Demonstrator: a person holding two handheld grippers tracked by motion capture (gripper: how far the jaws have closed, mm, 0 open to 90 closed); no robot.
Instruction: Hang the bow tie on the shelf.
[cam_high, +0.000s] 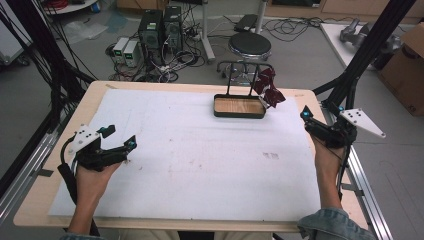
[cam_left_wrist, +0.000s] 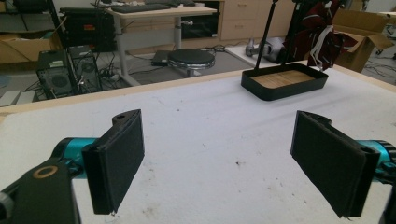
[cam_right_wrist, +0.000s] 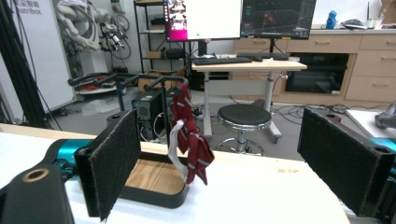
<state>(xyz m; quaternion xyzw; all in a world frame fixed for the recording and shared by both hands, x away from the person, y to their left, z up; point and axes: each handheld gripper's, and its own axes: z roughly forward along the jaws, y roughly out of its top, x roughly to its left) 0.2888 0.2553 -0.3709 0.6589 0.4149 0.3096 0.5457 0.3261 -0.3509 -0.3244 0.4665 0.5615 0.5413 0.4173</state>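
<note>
Both tongs are wide open with nothing between the pads. The left tongs (cam_high: 131, 141) sit low over the white sheet (cam_high: 200, 160) at the near left of the desk (cam_high: 100, 92), held in the person's left hand (cam_high: 92, 175), jaws pointing across toward the far side. In the left gripper view the two black pads (cam_left_wrist: 119, 161) stand well apart with just bare sheet between them.

The right tongs (cam_high: 306, 114) are out at the right edge of the desk, in the right hand (cam_high: 327, 160), well clear of the tray. In the right gripper view its pads (cam_right_wrist: 114, 161) are spread about as far as they go, gripping nothing.

The tie (cam_high: 269, 87), dark red with pale stripes, hangs off the black rack (cam_high: 240, 64) that rises from the back of the tray (cam_high: 239, 114). It's draped on the rack's right end and its lower part dangles at the tray's right corner. Can't tell if the tip actually touches the tray rim. In the right gripper view the tie (cam_right_wrist: 191, 140) hangs from the rail in folds, between the two pads but farther off. The tray is black with a wooden floor, near the desk's far edge, a bit right of center.
</note>
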